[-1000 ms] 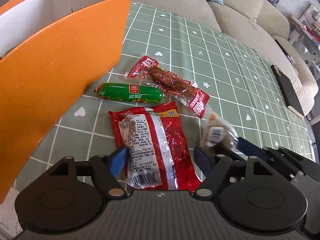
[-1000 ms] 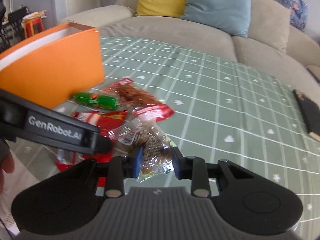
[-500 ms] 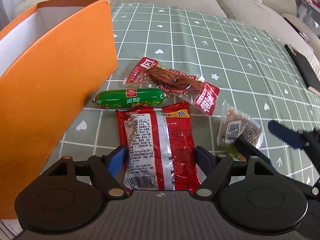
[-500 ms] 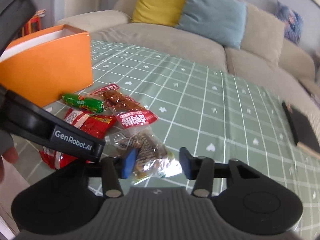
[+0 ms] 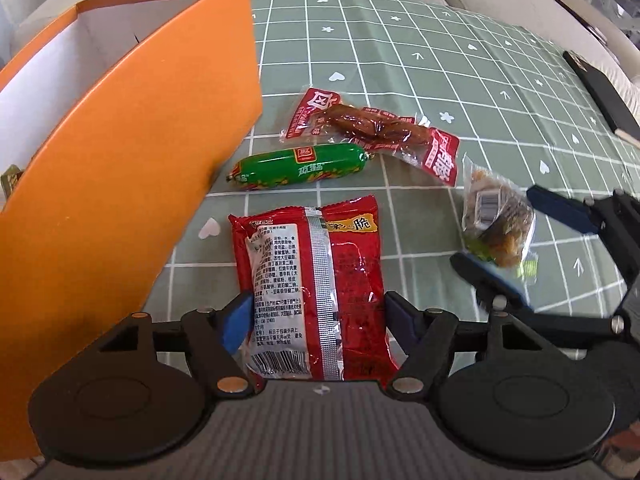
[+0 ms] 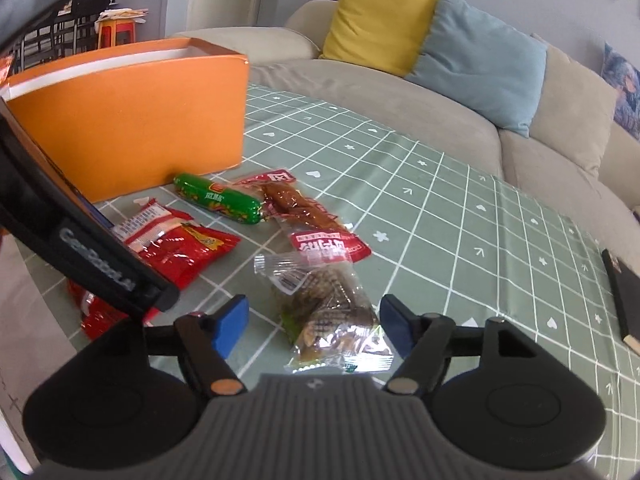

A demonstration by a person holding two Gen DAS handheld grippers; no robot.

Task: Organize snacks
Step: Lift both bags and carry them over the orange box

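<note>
the right gripper (image 6: 312,326) jaws were opening, releasing the clear snack packet (image 6: 326,312) onto the tabletop, while the left gripper (image 5: 316,320) jaws, not yet pressing, were closing around the red packet (image 5: 312,280).

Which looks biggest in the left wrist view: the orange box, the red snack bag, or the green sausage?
Largest to smallest, as they look:
1. Orange cardboard box
2. Red foil snack bag
3. Green-wrapped sausage
The bag lies nearest the camera, so it may look bigger than it really is.
</note>
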